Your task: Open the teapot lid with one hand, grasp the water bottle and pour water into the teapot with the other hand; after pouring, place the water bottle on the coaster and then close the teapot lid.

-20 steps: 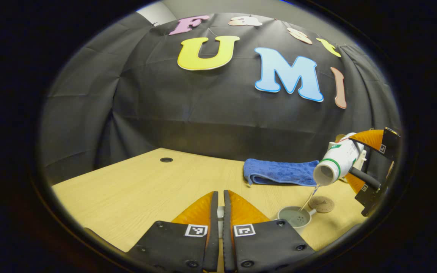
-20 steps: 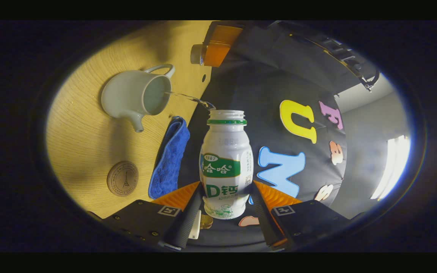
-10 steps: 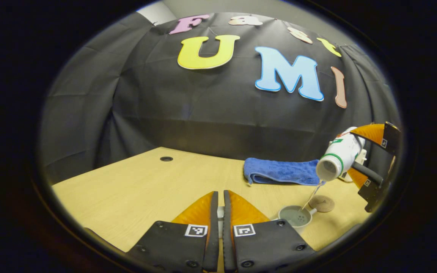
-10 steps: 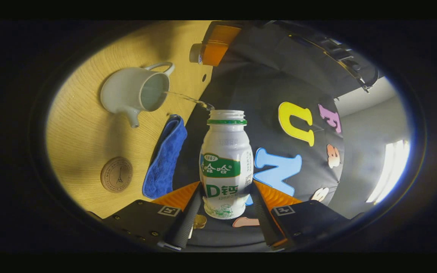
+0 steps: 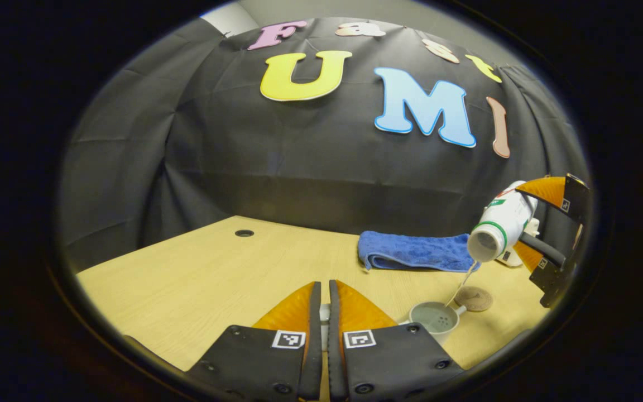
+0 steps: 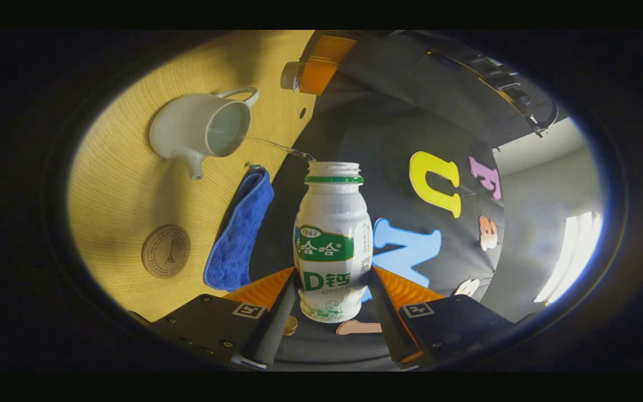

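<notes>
Your right gripper (image 6: 330,312) was clenched on the lower body of the water bottle (image 6: 332,240), one finger on each side, and you held the bottle tipped over, mouth down toward the table. In the left gripper view that same right gripper (image 5: 528,234) hung above the far right of the table with the bottle (image 5: 500,223) slanting down from it, and a thin stream of water (image 5: 461,285) ran from the mouth into the open teapot (image 5: 436,319). In the right gripper view the teapot (image 6: 201,131) stood lidless, handle and spout both plain, with water inside.

Your left gripper (image 5: 324,318) was held low over the wooden table (image 5: 187,279), its fingers drawn nearly together around a small pale thing (image 5: 325,311); I could not tell whether that was the lid, since the fingers hid most of it.

The round coaster (image 6: 166,251) lay bare on the table, apart from the teapot, with a folded blue towel (image 6: 240,234) near both. A small dark hole (image 5: 244,233) marked the table's far side.

The left gripper (image 6: 313,75), seen from the right gripper view, was cut off at the edge.
</notes>
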The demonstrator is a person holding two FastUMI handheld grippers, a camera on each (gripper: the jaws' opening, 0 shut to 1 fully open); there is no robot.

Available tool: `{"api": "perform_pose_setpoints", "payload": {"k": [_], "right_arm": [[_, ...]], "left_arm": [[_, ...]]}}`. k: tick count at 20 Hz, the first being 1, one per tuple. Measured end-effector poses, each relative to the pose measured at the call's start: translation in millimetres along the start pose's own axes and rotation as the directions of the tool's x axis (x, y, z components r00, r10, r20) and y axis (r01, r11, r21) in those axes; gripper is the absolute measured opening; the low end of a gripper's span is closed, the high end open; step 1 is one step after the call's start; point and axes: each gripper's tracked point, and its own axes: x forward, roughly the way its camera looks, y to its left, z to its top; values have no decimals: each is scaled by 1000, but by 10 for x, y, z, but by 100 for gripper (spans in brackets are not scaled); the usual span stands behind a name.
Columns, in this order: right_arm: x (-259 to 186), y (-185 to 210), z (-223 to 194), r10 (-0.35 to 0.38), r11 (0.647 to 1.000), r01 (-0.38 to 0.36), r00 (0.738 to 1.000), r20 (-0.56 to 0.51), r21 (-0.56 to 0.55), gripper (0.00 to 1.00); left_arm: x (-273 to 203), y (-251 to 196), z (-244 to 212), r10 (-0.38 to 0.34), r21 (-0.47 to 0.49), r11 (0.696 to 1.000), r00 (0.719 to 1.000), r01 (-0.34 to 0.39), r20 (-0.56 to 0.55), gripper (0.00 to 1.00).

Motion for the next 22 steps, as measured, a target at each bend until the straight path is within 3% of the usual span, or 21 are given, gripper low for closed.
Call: {"api": "perform_pose_setpoints", "payload": {"k": [22], "right_arm": [[30, -83, 133, 6, 996, -2, 999, 50, -88, 74]], "left_arm": [[-14, 126, 27, 15, -50, 999, 1000, -15, -1, 11]]}}
